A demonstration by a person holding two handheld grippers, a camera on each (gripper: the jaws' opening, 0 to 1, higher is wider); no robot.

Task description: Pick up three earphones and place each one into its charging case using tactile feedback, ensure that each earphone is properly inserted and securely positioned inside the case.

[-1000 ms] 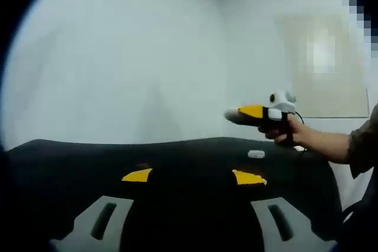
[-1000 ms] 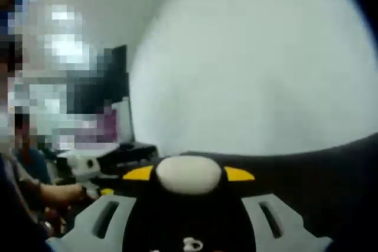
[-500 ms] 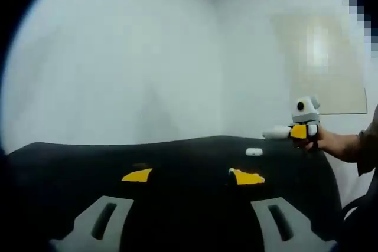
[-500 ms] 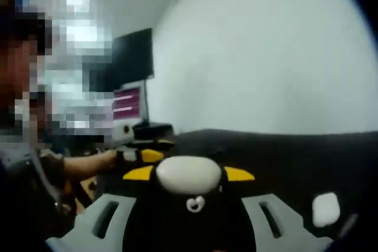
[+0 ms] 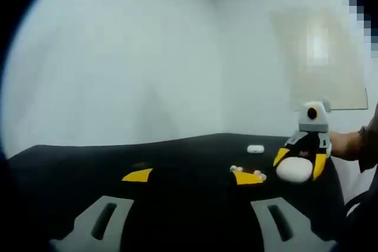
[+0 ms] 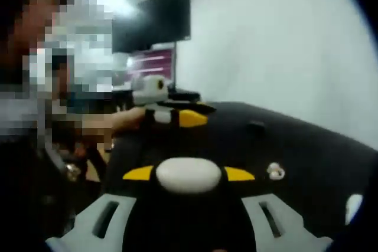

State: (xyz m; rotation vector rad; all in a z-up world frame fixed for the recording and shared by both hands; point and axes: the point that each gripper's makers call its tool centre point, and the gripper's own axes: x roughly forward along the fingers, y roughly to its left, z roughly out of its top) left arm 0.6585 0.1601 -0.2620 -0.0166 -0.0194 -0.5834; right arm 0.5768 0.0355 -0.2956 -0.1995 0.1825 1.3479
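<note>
We hold the right gripper [image 6: 189, 174] clamped on a white charging case [image 6: 188, 175], its yellow-tipped jaws pressed against both ends of the oval shell. In the left gripper view that gripper [image 5: 300, 167] hangs just above the black table [image 5: 177, 163] with the case [image 5: 293, 170] between its tips.

Landmark is the held case. One loose earphone [image 6: 275, 172] lies on the table just to the right of it in the right gripper view. A second white piece [image 6: 353, 207] sits further right at the view's edge, too blurred to name. In the left gripper view a small white piece [image 5: 255, 149] lies beyond the case, and tiny white bits [image 5: 236, 169] sit near our left jaw tip, unclear.

The left gripper [image 5: 192, 176] is wide apart and holds nothing. It also appears in the right gripper view [image 6: 177, 117], beyond the case, in a hand [image 6: 121, 123].

Risks as we judge them:
- The case is smooth and rounded, and pinched at its ends. Any extra squeeze or tilt could squirt it out onto the table.
- We cannot tell if the lid is up or which way the case faces. If closed or turned away, an earphone has no way in.
- Earphones are small and light. A jaw tip brushing one could flick it across the table or off its edge.
- White pieces on black blur together here, so we could grab the wrong piece.
- Seating depends on feel alone. A half-seated bud may pass as done.
</note>
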